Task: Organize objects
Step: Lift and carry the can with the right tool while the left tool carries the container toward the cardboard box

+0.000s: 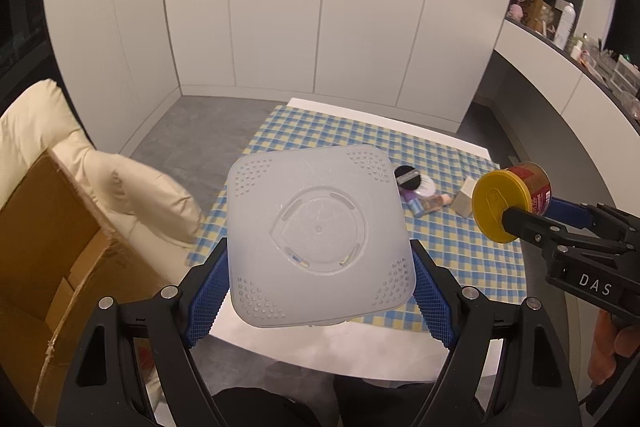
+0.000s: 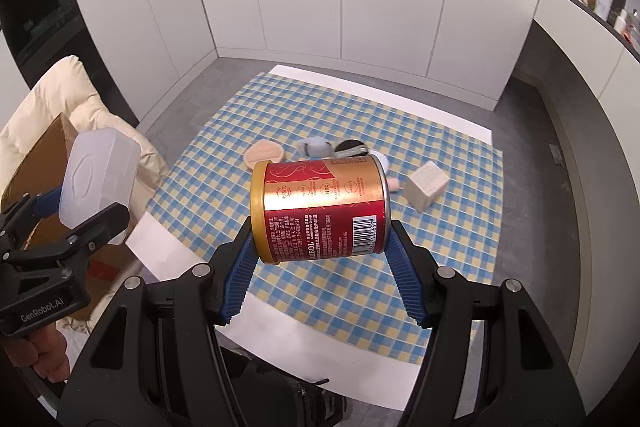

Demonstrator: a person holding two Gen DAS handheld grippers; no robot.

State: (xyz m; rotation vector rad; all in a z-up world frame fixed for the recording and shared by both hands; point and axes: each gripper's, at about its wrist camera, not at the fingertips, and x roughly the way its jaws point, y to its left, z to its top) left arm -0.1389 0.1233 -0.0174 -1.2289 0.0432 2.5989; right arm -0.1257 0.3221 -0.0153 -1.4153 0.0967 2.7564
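Note:
My left gripper (image 1: 318, 287) is shut on a translucent white plastic basket (image 1: 316, 235), held above the table's near left edge with its perforated bottom facing the camera. The right wrist view shows that basket (image 2: 98, 183) at the far left. A red and gold can (image 2: 320, 211) with a yellow lid lies sideways in my right gripper (image 2: 320, 263), which is shut on it above the checked cloth (image 2: 420, 155). From the left wrist view the can (image 1: 512, 201) hangs at the right. Small cosmetics (image 2: 340, 149) and a beige cube box (image 2: 426, 185) lie on the cloth beyond.
A white table (image 2: 320, 359) carries the blue and yellow checked cloth. A cream cushioned chair (image 1: 80, 163) and an open cardboard box (image 1: 52, 247) stand at the left. White cabinet doors close off the back. A shelf with bottles and bags (image 1: 560, 23) runs along the right.

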